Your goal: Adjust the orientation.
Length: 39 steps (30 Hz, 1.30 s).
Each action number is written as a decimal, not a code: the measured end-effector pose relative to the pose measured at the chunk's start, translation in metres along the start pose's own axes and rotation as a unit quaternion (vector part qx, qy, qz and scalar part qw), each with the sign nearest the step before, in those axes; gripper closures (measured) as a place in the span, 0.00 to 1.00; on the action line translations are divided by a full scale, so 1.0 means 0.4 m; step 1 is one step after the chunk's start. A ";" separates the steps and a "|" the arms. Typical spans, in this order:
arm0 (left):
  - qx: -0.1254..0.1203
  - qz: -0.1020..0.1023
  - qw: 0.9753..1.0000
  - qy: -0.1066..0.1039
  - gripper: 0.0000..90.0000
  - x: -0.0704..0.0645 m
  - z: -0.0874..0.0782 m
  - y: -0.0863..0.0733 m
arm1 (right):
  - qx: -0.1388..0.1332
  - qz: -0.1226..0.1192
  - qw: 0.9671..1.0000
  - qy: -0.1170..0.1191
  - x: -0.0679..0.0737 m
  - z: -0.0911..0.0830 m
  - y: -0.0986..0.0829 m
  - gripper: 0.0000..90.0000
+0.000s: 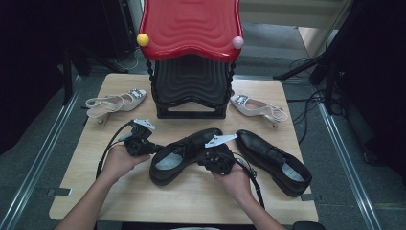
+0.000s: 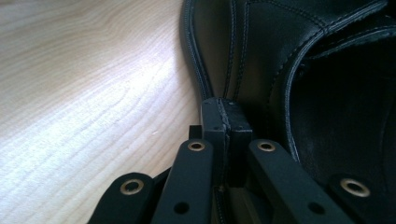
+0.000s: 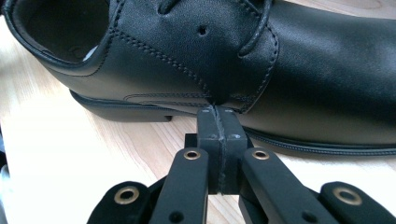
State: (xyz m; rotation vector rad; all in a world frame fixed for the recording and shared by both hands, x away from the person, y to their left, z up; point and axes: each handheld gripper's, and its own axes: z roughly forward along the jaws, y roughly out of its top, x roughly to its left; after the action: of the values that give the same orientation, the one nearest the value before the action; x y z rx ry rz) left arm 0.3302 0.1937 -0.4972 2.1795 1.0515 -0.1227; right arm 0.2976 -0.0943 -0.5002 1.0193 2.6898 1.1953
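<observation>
Here, left claw closed flat against the black shoe heel, right claw closed empty at its side, light wooden counter beneath.

- Two black leather shoes: one in the middle of the surface between my hands, the other to its right.
- Two pale heeled sandals: one far left, one far right.
- Two stacked stools at the far edge: a red one on a black one.
- Two small balls on the red stool's corners: yellow, pink.
- Two grippers, one in each of my hands: left, right.
</observation>
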 end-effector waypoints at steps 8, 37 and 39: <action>0.008 0.013 1.000 -0.020 1.00 -0.034 0.016 -0.004 | -0.002 0.016 1.000 -0.005 -0.022 -0.012 -0.004 1.00; 0.004 0.019 0.995 -0.093 1.00 -0.179 0.127 0.005 | -0.007 0.075 0.996 -0.049 -0.117 -0.055 -0.002 1.00; -0.004 0.030 0.996 -0.087 1.00 -0.199 0.144 0.012 | -0.007 0.077 0.995 -0.058 -0.130 -0.058 0.001 1.00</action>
State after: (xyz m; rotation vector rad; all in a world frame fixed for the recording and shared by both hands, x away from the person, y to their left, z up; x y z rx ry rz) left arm 0.2924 0.1035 -0.5085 2.1477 0.8865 -0.2736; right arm 0.3323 -0.1389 -0.4955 1.2729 2.5508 1.1369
